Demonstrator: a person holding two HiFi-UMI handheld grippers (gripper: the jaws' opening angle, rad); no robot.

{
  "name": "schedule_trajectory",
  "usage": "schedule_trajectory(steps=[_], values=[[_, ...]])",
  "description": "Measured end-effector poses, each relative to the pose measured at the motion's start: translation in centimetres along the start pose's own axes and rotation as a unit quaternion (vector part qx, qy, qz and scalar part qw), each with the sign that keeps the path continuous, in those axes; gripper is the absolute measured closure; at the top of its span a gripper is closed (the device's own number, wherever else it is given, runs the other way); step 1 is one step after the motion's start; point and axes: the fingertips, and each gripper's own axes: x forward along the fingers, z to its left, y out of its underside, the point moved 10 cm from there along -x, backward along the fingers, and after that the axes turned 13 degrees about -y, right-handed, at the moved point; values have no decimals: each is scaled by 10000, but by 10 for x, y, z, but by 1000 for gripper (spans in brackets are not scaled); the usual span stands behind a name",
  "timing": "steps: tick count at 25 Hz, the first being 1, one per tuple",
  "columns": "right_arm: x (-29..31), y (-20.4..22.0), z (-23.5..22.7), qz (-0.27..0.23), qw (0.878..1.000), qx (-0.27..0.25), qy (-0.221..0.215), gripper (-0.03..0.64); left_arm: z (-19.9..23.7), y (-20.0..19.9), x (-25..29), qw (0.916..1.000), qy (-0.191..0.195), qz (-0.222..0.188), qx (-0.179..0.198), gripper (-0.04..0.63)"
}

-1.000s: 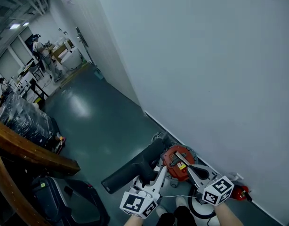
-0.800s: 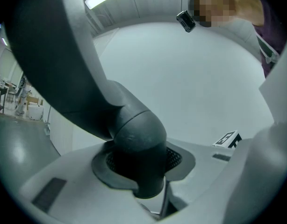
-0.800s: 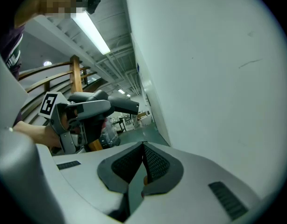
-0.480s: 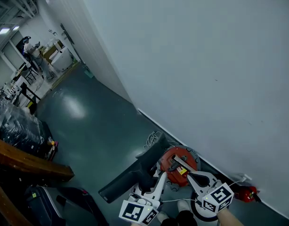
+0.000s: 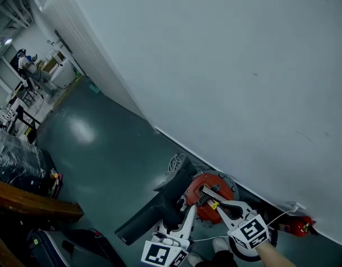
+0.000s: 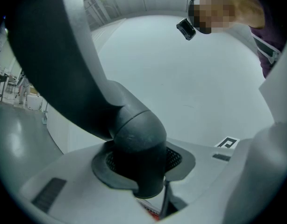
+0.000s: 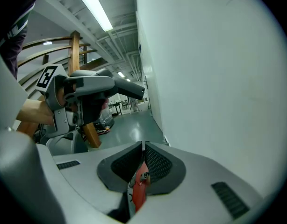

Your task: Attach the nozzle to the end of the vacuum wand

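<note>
My left gripper (image 5: pixel 179 213) is shut on the round neck of the black vacuum nozzle (image 5: pixel 143 218), a long floor head that sticks out to the left above the floor. In the left gripper view the neck (image 6: pixel 134 143) fills the gap between the pads. My right gripper (image 5: pixel 210 196) is shut, and its tips hang over the red vacuum body (image 5: pixel 215 183). In the right gripper view its pads meet at the tips of my right gripper (image 7: pixel 143 148), with red plastic (image 7: pixel 139 190) showing below them. That view also shows the nozzle (image 7: pixel 106 85) held at the left. I cannot make out the wand.
A white wall (image 5: pixel 226 71) runs close behind the vacuum. A white cable coil (image 5: pixel 179 161) lies by it and a small red object (image 5: pixel 296 225) sits at the wall's foot. A wooden rail (image 5: pixel 32 202), wrapped goods (image 5: pixel 15 160) and a dark bag (image 5: pixel 76 243) stand at the left.
Both grippers have sunk toward the red vacuum body, and the left one has kept hold of the nozzle. The head view has swung more toward the wall.
</note>
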Motion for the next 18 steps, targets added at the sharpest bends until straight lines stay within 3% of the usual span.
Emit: schedule_trajectory(steps=[6, 18], values=[[25, 34, -24, 285, 9995, -89, 28, 593, 12, 35, 22, 10000, 12, 50, -74, 465], [76, 87, -64, 1005, 9941, -392, -111, 496, 41, 88, 63, 9994, 89, 293, -145, 465]])
